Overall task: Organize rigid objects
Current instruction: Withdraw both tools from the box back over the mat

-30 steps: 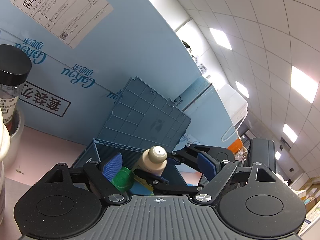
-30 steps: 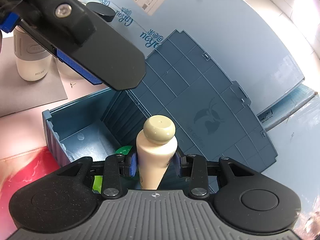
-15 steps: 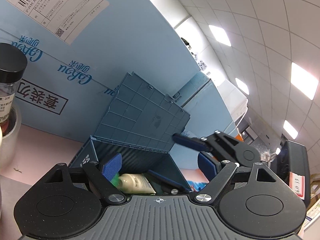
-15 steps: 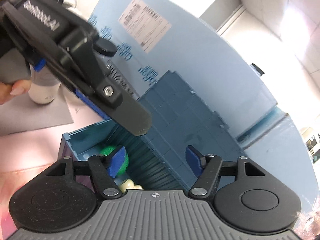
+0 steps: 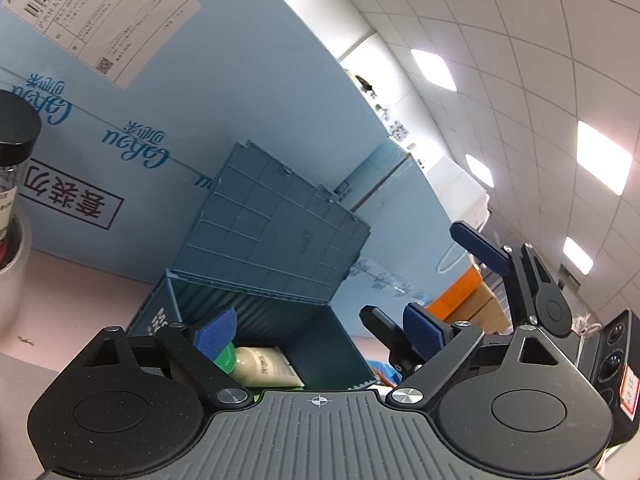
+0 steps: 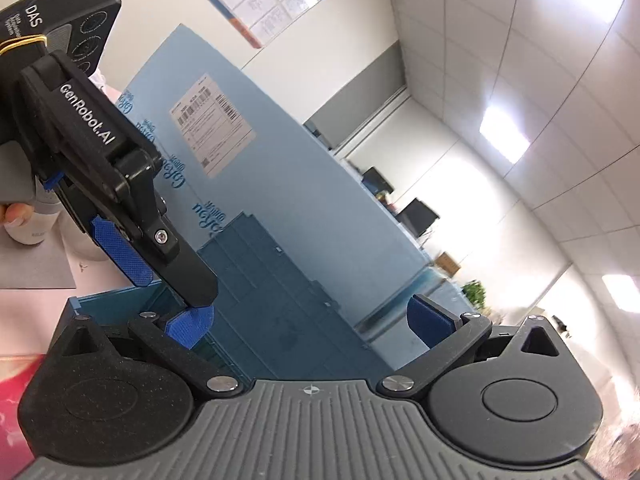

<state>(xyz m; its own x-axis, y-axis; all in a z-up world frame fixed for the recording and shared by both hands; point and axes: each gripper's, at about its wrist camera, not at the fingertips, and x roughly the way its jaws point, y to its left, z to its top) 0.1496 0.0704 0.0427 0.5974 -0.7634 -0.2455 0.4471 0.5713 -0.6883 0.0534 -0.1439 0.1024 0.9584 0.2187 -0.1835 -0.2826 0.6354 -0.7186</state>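
A cream bottle lies on its side in the open blue bin, both grippers spreading wide and empty above it; it looks light, stiff and smooth, best pinched across its body.

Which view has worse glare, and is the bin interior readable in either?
Right wrist: ceiling lights blow out the right side; bin interior barely in view. Left wrist: ceiling panels clip only locally; bin interior shadowed, yet the cream bottle lying inside reads clearly.
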